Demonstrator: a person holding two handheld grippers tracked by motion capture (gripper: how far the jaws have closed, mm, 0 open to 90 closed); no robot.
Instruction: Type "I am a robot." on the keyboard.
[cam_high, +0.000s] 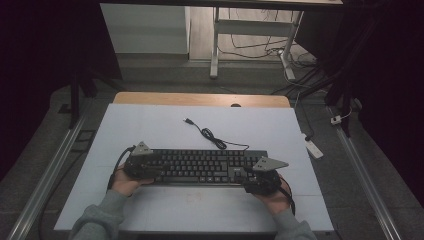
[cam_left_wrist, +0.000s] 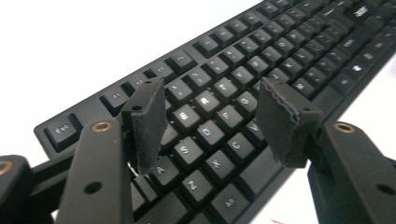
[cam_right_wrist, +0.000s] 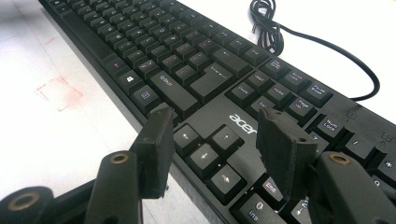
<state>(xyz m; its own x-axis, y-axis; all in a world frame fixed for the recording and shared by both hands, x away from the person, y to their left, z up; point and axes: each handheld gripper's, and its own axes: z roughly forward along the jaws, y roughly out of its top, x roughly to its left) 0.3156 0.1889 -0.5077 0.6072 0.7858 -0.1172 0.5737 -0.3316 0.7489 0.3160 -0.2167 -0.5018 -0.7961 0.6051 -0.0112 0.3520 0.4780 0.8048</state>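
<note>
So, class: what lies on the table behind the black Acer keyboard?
Behind the black Acer keyboard, its thin black cable lies loosely coiled on the white table sheet, ending in a plug. Where it joins the keyboard is hidden.

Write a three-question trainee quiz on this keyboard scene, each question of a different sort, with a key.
1. True or false: the keyboard lies flat on the white table.
2. Multiple choice: the left gripper has its jaws over which keys? A) the arrow keys B) the letter keys C) the number pad
3. Fill the gap: the keyboard's cable trails toward the table's ____ edge, away from the person.

Key
1. True.
2. B. Its jaws stand apart above letters at the keyboard's left end, gripping nothing; the right gripper stands open over the arrow keys.
3. Far. It lies loose on the white surface, its plug connected to nothing.
</note>
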